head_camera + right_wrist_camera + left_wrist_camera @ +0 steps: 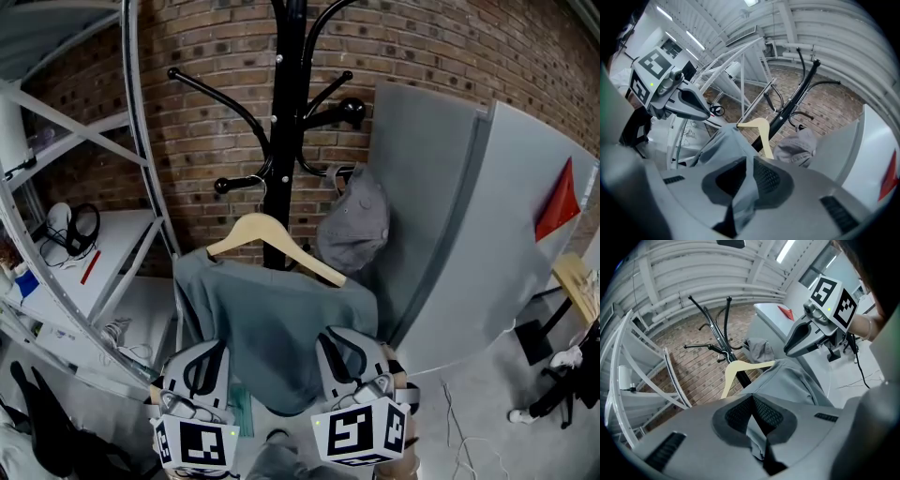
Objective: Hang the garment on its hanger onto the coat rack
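A grey-green garment (pixel 281 328) hangs on a pale wooden hanger (pixel 272 239) in front of the black coat rack (pixel 286 112). The hanger's thin hook sits at a lower rack arm (pixel 246 183). My left gripper (pixel 202 367) is shut on the garment's lower left edge, and cloth (pixel 757 427) is pinched between its pads. At the lower right edge, my right gripper (pixel 352 361) holds a fold of cloth (pixel 743 185) between its jaws. A grey cap (pixel 356 225) hangs on another rack arm, to the right of the hanger.
A white metal shelf frame (pixel 84 187) stands at the left, with headphones (pixel 70 230) on it. A tall grey panel (pixel 469 225) leans at the right, close to the rack. A brick wall (pixel 206 56) is behind, and cables lie on the floor (pixel 469 422).
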Demonstrator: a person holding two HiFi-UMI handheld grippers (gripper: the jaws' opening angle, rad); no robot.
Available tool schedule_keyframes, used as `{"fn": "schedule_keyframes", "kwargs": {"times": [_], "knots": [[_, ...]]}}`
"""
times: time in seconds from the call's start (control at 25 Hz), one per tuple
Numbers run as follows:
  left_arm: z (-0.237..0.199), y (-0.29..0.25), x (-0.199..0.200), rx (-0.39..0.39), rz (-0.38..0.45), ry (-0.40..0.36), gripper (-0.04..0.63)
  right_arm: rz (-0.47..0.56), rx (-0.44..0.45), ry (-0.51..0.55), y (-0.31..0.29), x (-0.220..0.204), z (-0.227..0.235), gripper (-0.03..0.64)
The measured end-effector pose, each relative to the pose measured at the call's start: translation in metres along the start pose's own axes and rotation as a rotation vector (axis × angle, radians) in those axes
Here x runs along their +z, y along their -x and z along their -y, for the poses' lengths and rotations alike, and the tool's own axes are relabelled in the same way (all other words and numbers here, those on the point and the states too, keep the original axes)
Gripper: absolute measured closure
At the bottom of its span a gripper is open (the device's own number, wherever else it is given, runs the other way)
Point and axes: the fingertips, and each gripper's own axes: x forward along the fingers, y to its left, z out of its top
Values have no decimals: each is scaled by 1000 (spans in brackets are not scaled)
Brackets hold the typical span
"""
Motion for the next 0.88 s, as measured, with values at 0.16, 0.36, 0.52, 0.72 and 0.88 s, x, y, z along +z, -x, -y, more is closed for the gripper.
{"fn": "schedule_keyframes", "kwargs": {"times": [0.16, 0.36, 0.52, 0.72, 0.88], "knots": [[1, 0, -4, -13, -22, 18, 592, -15, -1, 1, 1, -2, -1, 566], [2, 2, -1, -30, -11, 22, 592, -20, -6, 7, 1, -2, 0, 572], [1, 3, 2, -20, 12, 17, 592, -32, -24, 31, -2, -3, 0, 572], [-7, 5, 2, 24, 14, 23, 592, -7, -40, 23, 0, 5, 2, 580], [-4, 9, 2, -2, 28, 45, 592, 25, -23, -3, 3, 12, 1, 586]]}}
